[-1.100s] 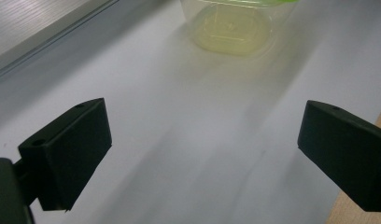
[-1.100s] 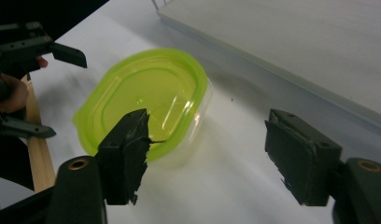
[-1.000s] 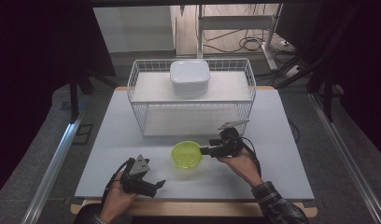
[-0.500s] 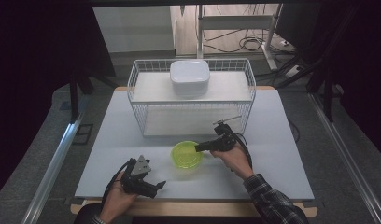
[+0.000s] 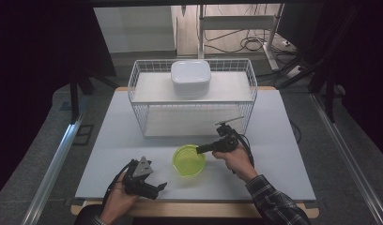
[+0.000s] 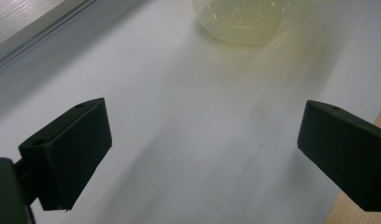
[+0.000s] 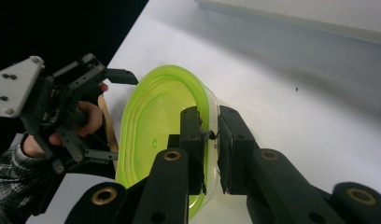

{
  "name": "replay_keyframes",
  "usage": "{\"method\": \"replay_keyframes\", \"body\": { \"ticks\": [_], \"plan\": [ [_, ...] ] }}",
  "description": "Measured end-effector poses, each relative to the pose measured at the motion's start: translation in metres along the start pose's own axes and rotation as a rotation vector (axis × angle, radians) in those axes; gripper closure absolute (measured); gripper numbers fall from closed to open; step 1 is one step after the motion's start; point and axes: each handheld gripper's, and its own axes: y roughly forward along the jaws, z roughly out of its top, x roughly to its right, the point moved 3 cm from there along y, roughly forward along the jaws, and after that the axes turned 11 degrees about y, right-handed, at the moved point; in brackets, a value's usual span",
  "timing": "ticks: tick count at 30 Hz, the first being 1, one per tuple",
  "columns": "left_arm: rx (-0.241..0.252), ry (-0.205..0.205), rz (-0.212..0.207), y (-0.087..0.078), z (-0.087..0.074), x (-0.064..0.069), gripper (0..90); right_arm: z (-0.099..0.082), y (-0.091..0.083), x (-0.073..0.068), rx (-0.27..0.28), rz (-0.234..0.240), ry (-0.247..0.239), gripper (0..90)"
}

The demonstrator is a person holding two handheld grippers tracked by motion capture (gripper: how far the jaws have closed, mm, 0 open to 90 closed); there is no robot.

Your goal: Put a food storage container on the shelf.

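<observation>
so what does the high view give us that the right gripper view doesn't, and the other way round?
High view alone: the white wire basket at the back of the table, with a white lidded container on top of it, and the right gripper seen from outside. Right gripper view alone: its jaws clamped on the bowl's wall, one pad inside the rim and one outside; they have just been closing. Both: the green bowl on the table and the left gripper, jaws apart, held off the bowl.

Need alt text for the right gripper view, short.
The right gripper is shut on the rim of a green bowl on a white table. Behind the bowl, a hand holds the left gripper, jaws open.
</observation>
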Motion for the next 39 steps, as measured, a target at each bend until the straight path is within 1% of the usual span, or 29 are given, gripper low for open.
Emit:
{"method": "replay_keyframes", "body": {
  "ticks": [3, 6, 8, 12, 17, 20, 24, 30, 37, 38, 39],
  "plan": [
    [0.006, -0.003, 0.006, -0.001, 0.0, -0.001, 2.9, -0.001, -0.005, -0.001, 0.021, 0.007, 0.0, 81.8],
    [0.026, -0.023, 0.012, -0.003, 0.001, -0.003, 2.8, -0.001, -0.012, -0.004, 0.048, 0.023, 0.001, 81.8],
    [0.033, -0.037, 0.014, -0.004, 0.001, -0.004, 2.7, -0.002, -0.017, -0.008, 0.062, 0.033, 0.003, 81.8],
    [0.044, -0.052, 0.014, -0.005, 0.0, -0.005, 2.5, -0.002, -0.027, -0.017, 0.085, 0.041, -0.015, 81.8],
    [0.038, -0.048, 0.014, -0.005, 0.0, -0.005, 2.5, 0.001, -0.041, -0.026, 0.118, 0.049, -0.021, 81.7],
    [0.036, -0.047, 0.015, -0.005, 0.0, -0.005, 2.5, 0.004, -0.049, -0.03, 0.141, 0.063, -0.016, 81.7],
    [0.035, -0.048, 0.015, -0.004, 0.0, -0.005, 2.5, 0.008, -0.059, -0.034, 0.164, 0.064, -0.013, 81.7],
    [0.033, -0.048, 0.017, -0.004, 0.0, -0.005, 2.4, 0.014, -0.07, -0.042, 0.197, 0.067, -0.027, 81.7],
    [0.03, -0.046, 0.019, -0.004, 0.0, -0.006, 2.4, 0.022, -0.082, -0.055, 0.23, 0.068, -0.049, 81.7],
    [0.03, -0.046, 0.019, -0.004, 0.0, -0.006, 2.4, 0.022, -0.082, -0.055, 0.23, 0.068, -0.049, 81.7],
    [0.03, -0.047, 0.018, -0.004, -0.001, -0.006, 2.4, 0.025, -0.086, -0.06, 0.242, 0.067, -0.056, 81.7]
  ]
}}
